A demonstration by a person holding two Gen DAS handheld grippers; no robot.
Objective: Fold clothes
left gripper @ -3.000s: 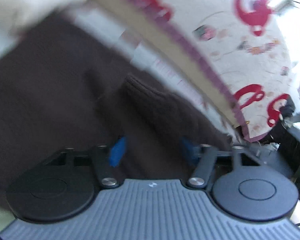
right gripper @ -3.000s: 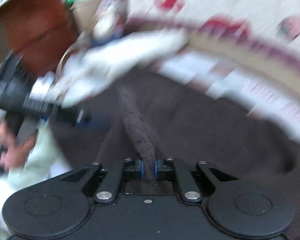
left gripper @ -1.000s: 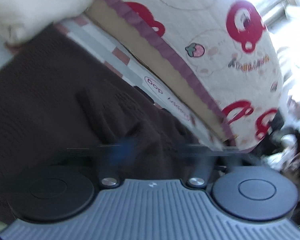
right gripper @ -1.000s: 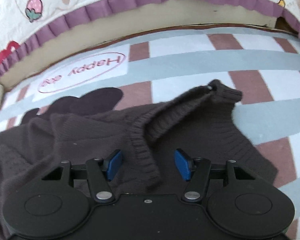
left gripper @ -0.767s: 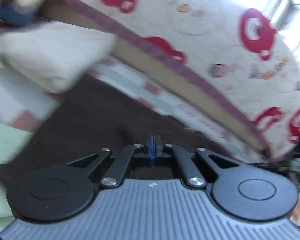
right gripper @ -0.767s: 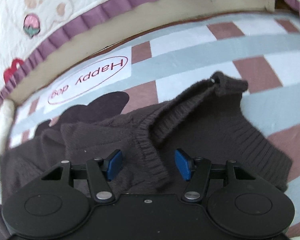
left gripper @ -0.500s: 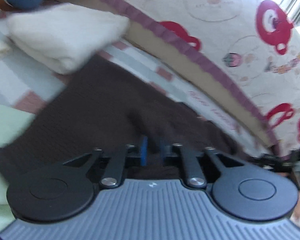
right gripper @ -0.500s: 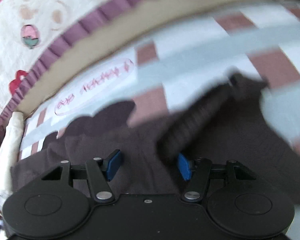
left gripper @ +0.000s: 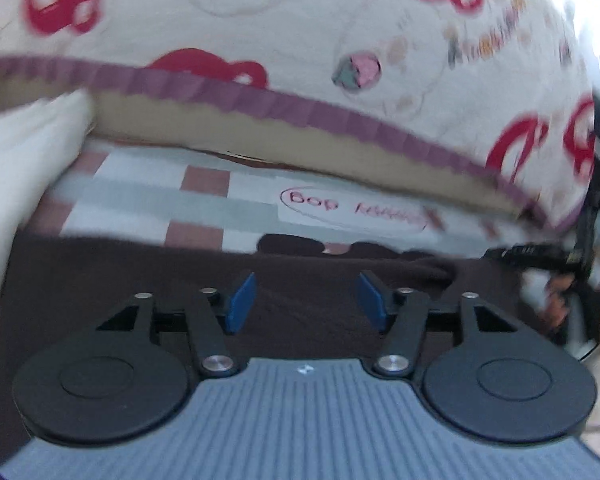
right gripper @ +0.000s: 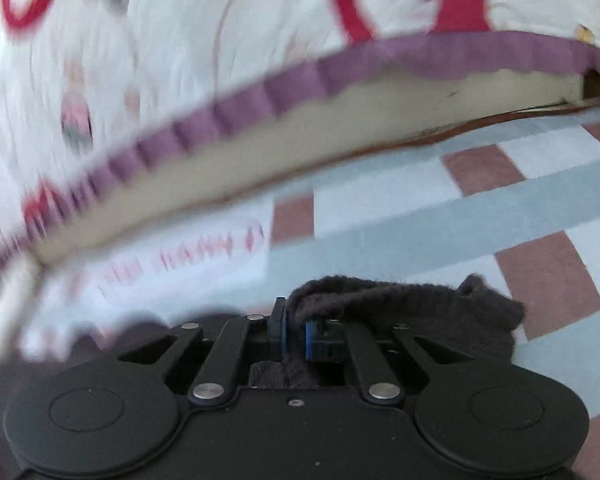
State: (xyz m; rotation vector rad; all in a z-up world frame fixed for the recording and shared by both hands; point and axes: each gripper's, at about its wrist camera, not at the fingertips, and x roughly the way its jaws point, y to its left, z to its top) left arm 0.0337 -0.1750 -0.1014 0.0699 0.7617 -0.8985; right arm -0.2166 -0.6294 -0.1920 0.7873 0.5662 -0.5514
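A dark brown knit sweater [left gripper: 112, 280] lies on a checked mat [left gripper: 148, 196]. My left gripper [left gripper: 306, 304] is open, its blue pads spread just above the sweater's flat body, holding nothing. In the right wrist view my right gripper [right gripper: 296, 334] is shut on a ribbed edge of the sweater [right gripper: 400, 300], which bunches over the fingers and hangs to the right. The rest of the sweater is hidden under that gripper.
A bed with a white quilt with red prints and a purple frill [left gripper: 300, 104] runs along the far side of the mat; it also shows in the right wrist view [right gripper: 260, 96]. A white folded cloth [left gripper: 16, 168] lies at the left. A dark stand [left gripper: 588, 208] is at the right.
My right gripper was open over the sweater's ribbed edge and has now shut on it. My left gripper shut briefly, then opened wide over the sweater's body.
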